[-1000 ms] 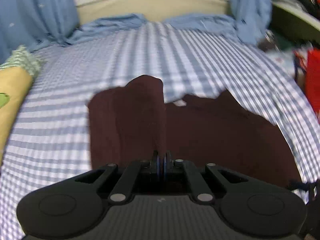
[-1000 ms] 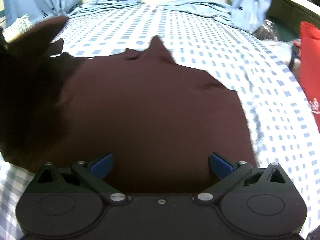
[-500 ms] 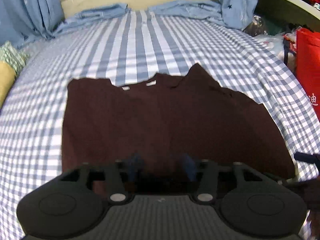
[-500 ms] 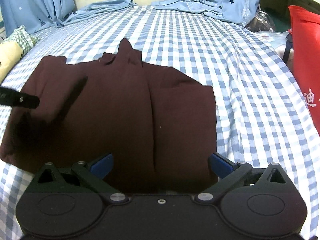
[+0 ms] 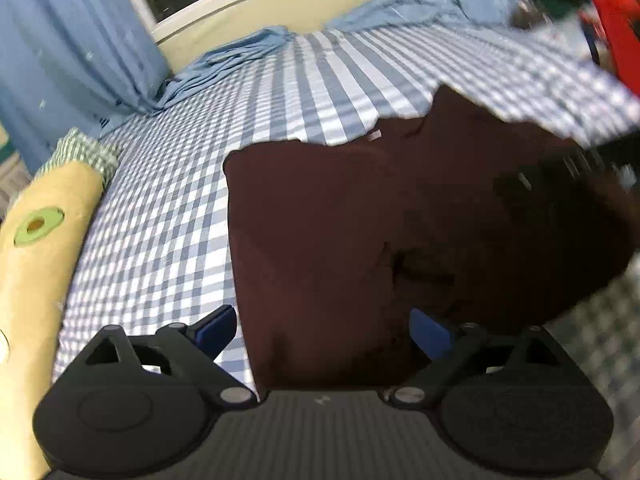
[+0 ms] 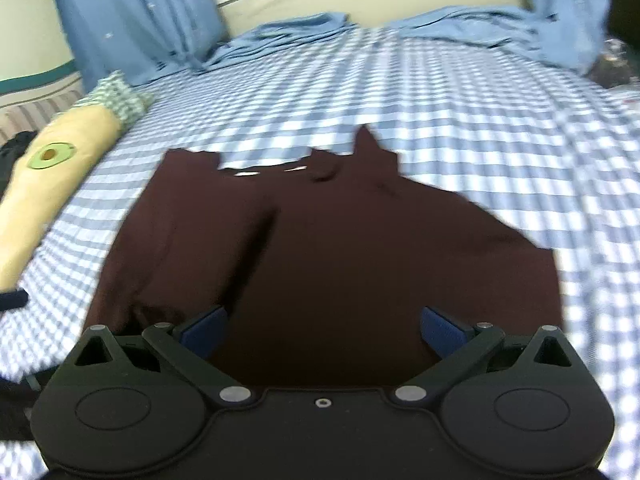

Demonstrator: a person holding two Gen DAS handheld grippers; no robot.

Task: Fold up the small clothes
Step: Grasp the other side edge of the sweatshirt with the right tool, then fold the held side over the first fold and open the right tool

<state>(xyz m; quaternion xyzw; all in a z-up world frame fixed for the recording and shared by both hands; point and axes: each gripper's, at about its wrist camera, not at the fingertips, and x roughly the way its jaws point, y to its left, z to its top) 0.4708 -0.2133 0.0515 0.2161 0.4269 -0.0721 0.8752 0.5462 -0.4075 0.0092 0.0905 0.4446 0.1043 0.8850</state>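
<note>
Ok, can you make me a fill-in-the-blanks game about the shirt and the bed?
1. The shirt on the bed is dark ____.
2. The bed sheet has a blue and white ____ pattern.
3. Both the left gripper and the right gripper are ____.
4. The yellow pillow has a green ____ on it.

Missing words: red; checked; open; avocado

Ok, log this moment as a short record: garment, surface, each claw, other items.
garment: dark maroon shirt, lying on the bed, left side folded in over the body, collar at the far edge
surface: blue-and-white checked sheet
left claw: jaws have just been opening, now wide apart, nothing gripped, above the shirt's near left edge
right claw: open, empty, above the shirt's near hem
other items: yellow avocado-print pillow left of the shirt; blue curtains at the bed's far end
</note>
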